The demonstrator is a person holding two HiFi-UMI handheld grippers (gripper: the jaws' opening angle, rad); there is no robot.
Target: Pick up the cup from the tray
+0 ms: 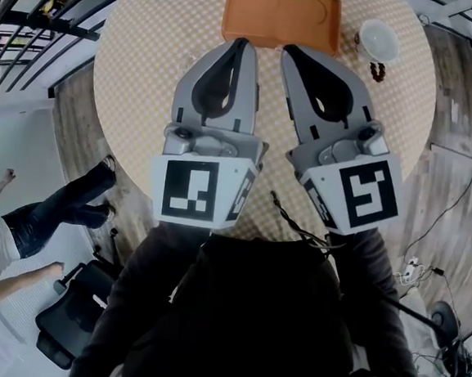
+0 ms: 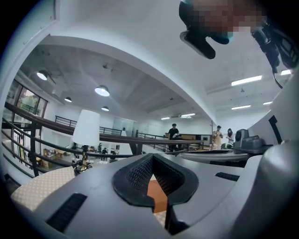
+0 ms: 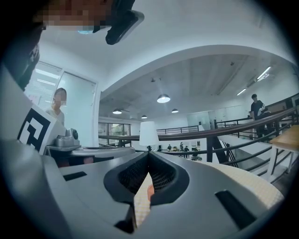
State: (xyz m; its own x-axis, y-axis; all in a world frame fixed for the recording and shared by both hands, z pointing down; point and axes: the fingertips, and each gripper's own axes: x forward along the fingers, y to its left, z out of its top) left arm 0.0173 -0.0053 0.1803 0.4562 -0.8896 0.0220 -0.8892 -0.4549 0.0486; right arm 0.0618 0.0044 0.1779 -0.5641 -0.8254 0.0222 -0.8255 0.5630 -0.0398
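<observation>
Now | left gripper (image 1: pixel 242 44) and right gripper (image 1: pixel 294 52): both closed, empty, level over near table (image 1: pixel 144 65), seemingly parked | cup (image 1: pixel 379 40): on table, just right of far tray (image 1: pixel 281 17), not on it.

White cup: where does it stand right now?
In the head view the white cup stands on the table's far right, beside the orange tray, not on it.

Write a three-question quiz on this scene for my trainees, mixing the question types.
1. True or false: the cup stands on the orange tray.
2. The left claw is: A open; B shut and empty; C shut on the cup.
3. Fill in: the right claw hovers above the round ____.
Key: 1 false, it stands on the table, right of the orange tray; 2 B; 3 table.
</observation>
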